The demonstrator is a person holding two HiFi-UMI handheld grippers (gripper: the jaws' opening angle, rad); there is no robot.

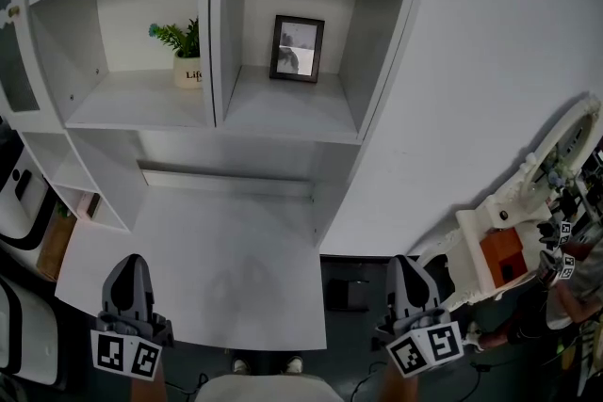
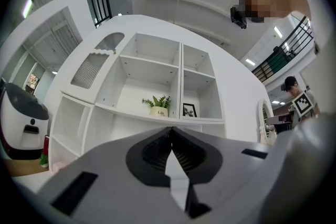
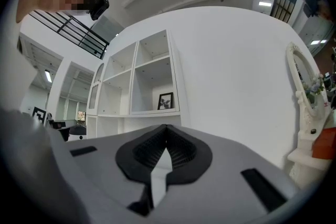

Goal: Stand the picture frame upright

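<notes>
A black picture frame (image 1: pixel 298 49) stands upright in the right shelf compartment, leaning back toward the rear wall. It shows small in the left gripper view (image 2: pixel 189 110) and in the right gripper view (image 3: pixel 165 100). My left gripper (image 1: pixel 131 282) hangs low at the desk's near left edge, shut with nothing in it. My right gripper (image 1: pixel 408 285) sits past the desk's right front corner, also shut and empty. Both are far from the frame.
A potted green plant (image 1: pixel 185 52) stands in the left compartment, beside the divider. The white desk (image 1: pixel 226 259) lies below the shelf unit (image 1: pixel 217 24). A white ornate mirror stand (image 1: pixel 528 193) is at the right, a white chair (image 1: pixel 24 202) at the left.
</notes>
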